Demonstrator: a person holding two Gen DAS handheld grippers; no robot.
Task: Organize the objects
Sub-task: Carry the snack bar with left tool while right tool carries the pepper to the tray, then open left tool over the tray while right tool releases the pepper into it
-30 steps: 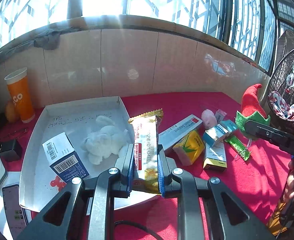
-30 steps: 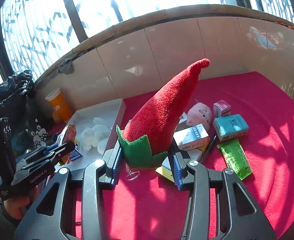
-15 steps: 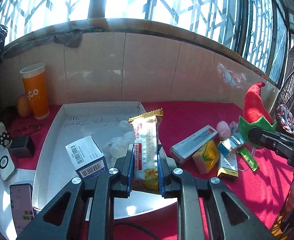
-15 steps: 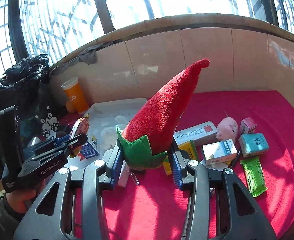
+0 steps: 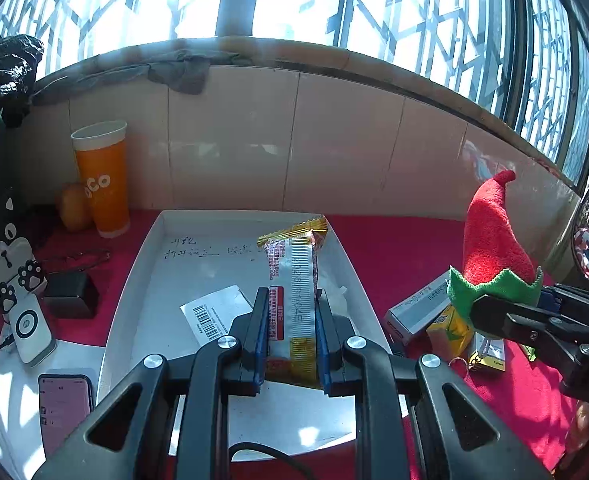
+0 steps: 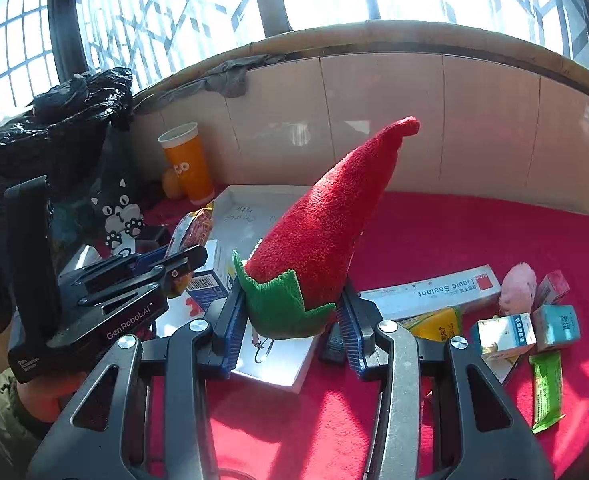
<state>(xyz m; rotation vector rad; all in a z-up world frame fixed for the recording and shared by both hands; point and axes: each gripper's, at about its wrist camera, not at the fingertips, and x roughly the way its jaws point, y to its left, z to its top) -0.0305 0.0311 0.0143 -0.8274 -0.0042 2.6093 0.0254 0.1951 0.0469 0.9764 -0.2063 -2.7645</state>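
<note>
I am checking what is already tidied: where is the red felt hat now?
The red felt hat is clamped in the right gripper, held above the white tray's near corner, left of the Liquid Sealant box.

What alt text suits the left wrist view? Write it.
The left gripper, jaws shut on an upright snack packet, hangs over a white tray on a red cloth. At right, another gripper holds a red elf hat.

Cup [image 5: 101,178] stands behind the tray's [image 5: 134,280] left corner; boxes [image 6: 434,292] lie right of the tray
</note>
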